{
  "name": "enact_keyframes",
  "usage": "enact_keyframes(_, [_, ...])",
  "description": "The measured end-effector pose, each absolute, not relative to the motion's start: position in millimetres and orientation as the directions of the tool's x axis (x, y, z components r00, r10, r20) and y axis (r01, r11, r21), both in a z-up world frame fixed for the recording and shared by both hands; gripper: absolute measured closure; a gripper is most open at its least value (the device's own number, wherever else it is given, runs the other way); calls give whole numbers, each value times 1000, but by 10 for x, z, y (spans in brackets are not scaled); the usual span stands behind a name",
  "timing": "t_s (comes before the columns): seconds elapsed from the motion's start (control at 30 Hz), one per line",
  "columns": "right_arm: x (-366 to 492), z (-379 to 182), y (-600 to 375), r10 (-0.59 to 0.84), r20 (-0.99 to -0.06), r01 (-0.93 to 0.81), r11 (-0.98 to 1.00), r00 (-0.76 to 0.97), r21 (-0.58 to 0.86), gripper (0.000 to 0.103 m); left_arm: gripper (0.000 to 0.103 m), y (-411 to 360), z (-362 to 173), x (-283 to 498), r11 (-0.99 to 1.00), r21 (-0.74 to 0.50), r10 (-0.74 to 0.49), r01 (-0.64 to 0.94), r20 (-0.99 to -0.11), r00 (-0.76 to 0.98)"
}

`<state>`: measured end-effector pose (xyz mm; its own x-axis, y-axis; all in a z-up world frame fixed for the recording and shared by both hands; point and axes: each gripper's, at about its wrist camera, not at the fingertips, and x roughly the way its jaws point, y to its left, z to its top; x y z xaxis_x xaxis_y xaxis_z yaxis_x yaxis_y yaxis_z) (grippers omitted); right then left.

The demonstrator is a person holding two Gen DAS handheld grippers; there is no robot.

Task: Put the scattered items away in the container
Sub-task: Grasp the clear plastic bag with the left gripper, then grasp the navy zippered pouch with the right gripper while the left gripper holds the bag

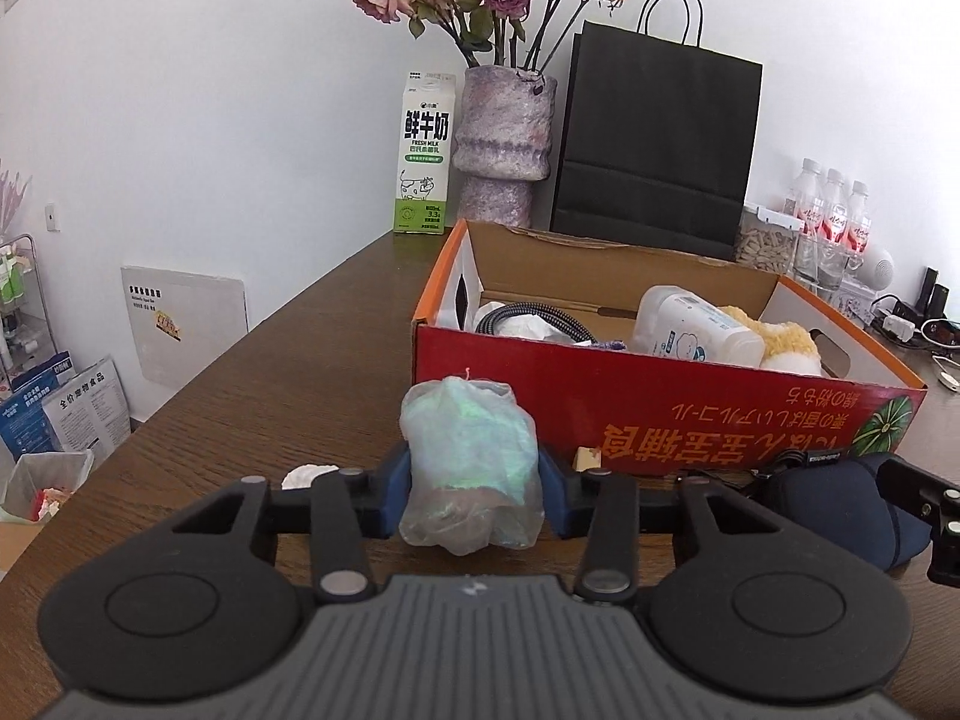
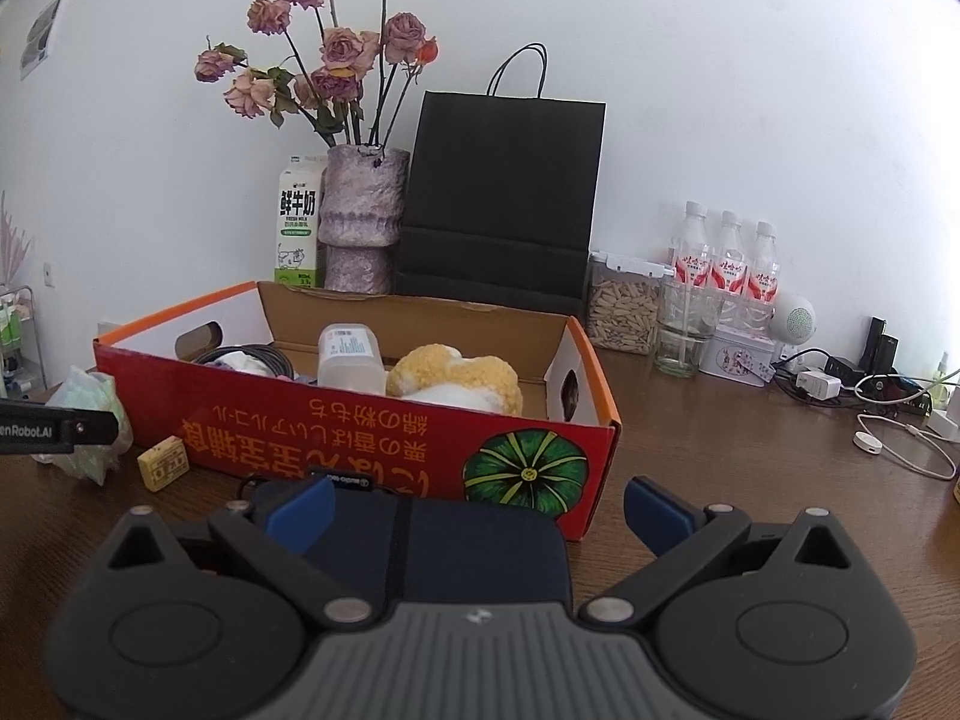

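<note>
My left gripper (image 1: pixel 474 480) is shut on a clear plastic bag of pale green stuff (image 1: pixel 471 456), just in front of the red cardboard box (image 1: pixel 690 414). The bag also shows in the right wrist view (image 2: pixel 90 420). The box (image 2: pixel 360 438) holds a white bottle (image 2: pixel 351 357), a yellow-white plush (image 2: pixel 456 381) and a black cable (image 2: pixel 252 354). My right gripper (image 2: pixel 480 513) is open over a navy pouch (image 2: pixel 468 546) that lies on the table against the box front. A small yellow block (image 2: pixel 163 462) lies by the box.
A milk carton (image 1: pixel 423 156), a vase of dried roses (image 1: pixel 501 144) and a black paper bag (image 1: pixel 654 138) stand behind the box. Water bottles (image 2: pixel 729 264), a seed jar (image 2: pixel 624 306), a glass (image 2: pixel 681 336) and chargers with cables (image 2: pixel 888 396) are at the right. A white lump (image 1: pixel 309 474) lies left of my left fingers.
</note>
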<state>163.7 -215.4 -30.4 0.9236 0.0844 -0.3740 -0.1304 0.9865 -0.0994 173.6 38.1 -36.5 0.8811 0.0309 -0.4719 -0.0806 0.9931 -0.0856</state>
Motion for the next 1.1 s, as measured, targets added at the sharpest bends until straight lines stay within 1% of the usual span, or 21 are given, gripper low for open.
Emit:
enact_keyframes(0.23, [1641,-308,-2163,84,-376,-130,987,923,-97,0,59,391,-335,1683,992,-98,33,-84,-437,899])
enact_keyframes(0.53, [1696,-315,-2150,86,-396,-131,988,914,-87,0,59,408,-330,1670,990,-108,34,-89,-431,902])
enact_keyframes(0.67, [1848,-256,-2021,115,-439,-147,988,891,-40,0,59,421,-333,1675,989,-115,33,-92,-435,900])
enact_keyframes(0.77, [2004,-239,-1912,96,-483,-116,993,870,-13,0,58,438,-336,1675,988,-124,30,-93,-437,899])
enact_keyframes(0.83, [2099,-286,-1849,71,-519,-95,995,852,-21,0,58,448,-337,1673,987,-131,25,-91,-438,899])
enact_keyframes(0.9, [2104,-317,-1819,62,-524,-90,995,849,-29,0,58,456,-336,1672,987,-137,20,-89,-439,898])
enact_keyframes(1.0, [2064,-374,-1770,79,-564,-140,988,822,-66,1,58,463,-340,1668,986,-144,11,-82,-439,898])
enact_keyframes(1.1, [1933,-413,-1751,92,-565,-180,978,820,-103,1,58,465,-338,1664,986,-147,8,-80,-436,900])
